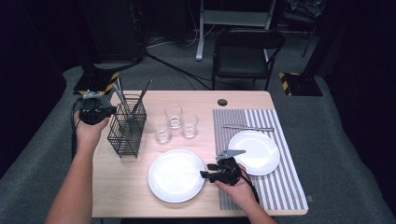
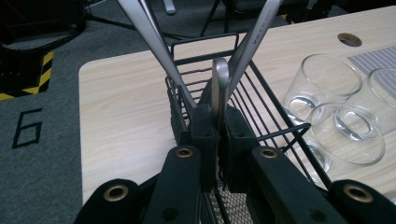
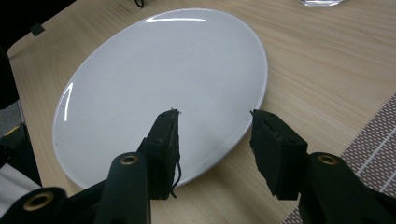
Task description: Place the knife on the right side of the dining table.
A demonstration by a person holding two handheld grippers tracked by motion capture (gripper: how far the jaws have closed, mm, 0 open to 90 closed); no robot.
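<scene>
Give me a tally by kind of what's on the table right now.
Plates: 2
Glasses: 3
Wire caddy: 1
Placemat: 1
Utensils: 4, with 3 in the caddy, one clamped by the left gripper, and 1 on the placemat
Total: 11

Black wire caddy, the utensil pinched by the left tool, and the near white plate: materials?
Black wire caddy: looks like metal wire with a matte black coating, shown by thin rigid rods in a grid. Silver utensil handle in the left tool: likely stainless steel with a brushed sheen. Round white plate at the right tool: probably glazed ceramic, given its sharp glossy highlights, though melamine is possible.
</scene>
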